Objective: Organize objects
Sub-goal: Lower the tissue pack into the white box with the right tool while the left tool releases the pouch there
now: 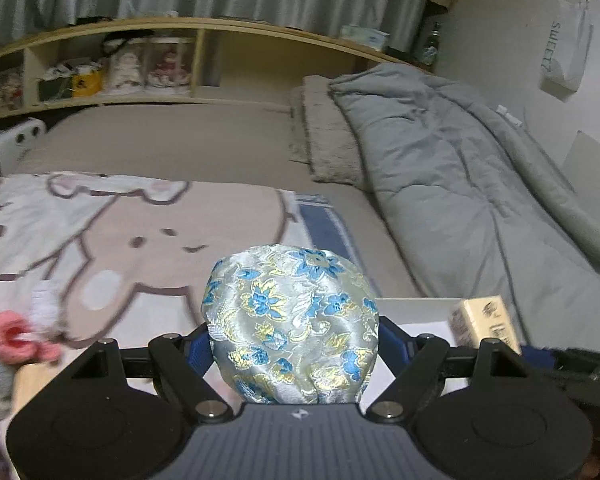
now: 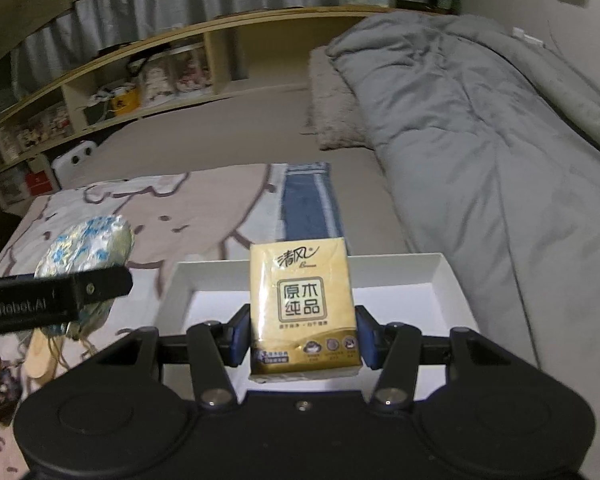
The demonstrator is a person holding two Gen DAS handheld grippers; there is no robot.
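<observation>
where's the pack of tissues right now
The tissue pack is clamped upright in the right gripper, centre of the right wrist view, above the white tray on the bed.

My bed under a taupe sheet, a cartoon-print blanket spread over its near part, a white tray resting on that, a rumpled grey duvet along the wall side, a fuzzy pillow beside it
</observation>
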